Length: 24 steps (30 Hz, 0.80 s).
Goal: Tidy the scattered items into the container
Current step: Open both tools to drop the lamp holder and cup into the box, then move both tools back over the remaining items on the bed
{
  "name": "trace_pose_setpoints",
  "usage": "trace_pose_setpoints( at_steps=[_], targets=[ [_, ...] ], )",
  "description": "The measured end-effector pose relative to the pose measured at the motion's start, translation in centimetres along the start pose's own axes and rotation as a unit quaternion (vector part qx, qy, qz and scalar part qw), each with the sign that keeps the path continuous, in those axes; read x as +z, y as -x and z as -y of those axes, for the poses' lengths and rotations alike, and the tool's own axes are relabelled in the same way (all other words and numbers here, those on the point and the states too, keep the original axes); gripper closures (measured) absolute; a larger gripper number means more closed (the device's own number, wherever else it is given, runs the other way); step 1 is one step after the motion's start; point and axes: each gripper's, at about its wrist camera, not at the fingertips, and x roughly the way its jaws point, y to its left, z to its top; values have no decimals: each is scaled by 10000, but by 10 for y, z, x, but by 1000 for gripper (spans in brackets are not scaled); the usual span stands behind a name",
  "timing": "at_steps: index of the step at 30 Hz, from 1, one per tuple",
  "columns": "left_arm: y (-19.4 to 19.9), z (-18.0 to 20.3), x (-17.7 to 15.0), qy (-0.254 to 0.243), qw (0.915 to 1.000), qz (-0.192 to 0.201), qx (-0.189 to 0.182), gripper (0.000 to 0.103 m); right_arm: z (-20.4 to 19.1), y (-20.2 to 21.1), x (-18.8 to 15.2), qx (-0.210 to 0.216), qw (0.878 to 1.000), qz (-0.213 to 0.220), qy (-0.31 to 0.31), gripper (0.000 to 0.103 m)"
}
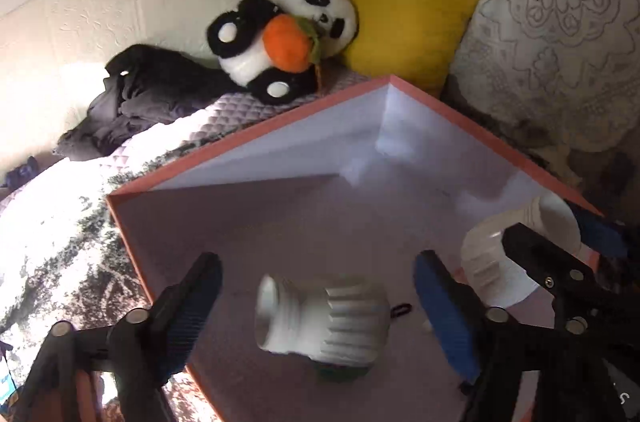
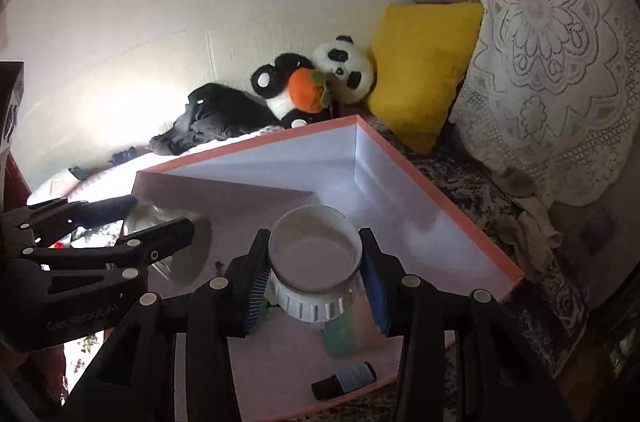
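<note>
Blurred white lettering on the left gripper's (image 1: pixel 316 306) black frame cannot be read. Its jaws stand wide apart, a white ribbed-cap bottle (image 1: pixel 324 322) loose between them over the pink-rimmed box (image 1: pixel 248 138). Beside it, the right gripper (image 2: pixel 316 286) is clamped on a similar white bottle (image 2: pixel 316 262) above the box.

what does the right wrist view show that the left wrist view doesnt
Only the right wrist view shows a small dark bottle lying in the box and the white jar's open mouth between the right gripper pads.

Only the left wrist view shows a white ribbed jar blurred between the open left gripper fingers, untouched.

Both show the pink box, plush panda and yellow pillow.
</note>
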Motion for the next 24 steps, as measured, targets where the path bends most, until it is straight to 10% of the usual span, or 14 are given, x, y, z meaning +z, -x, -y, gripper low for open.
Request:
trace_pose_setpoints(
  at_steps=[4,12,24],
  targets=[
    [-3,-18,0,158,9998,97,4,1,16,-14,-2,-330,9989,13,-331,13],
    [33,-34,0,305,9992,244,27,1,16,4,1,-200,9987,7,-475,14],
    [184,-86,-55,510,9945,744,538,1,-72,128,4,340,9973,656,-20,9]
  ],
)
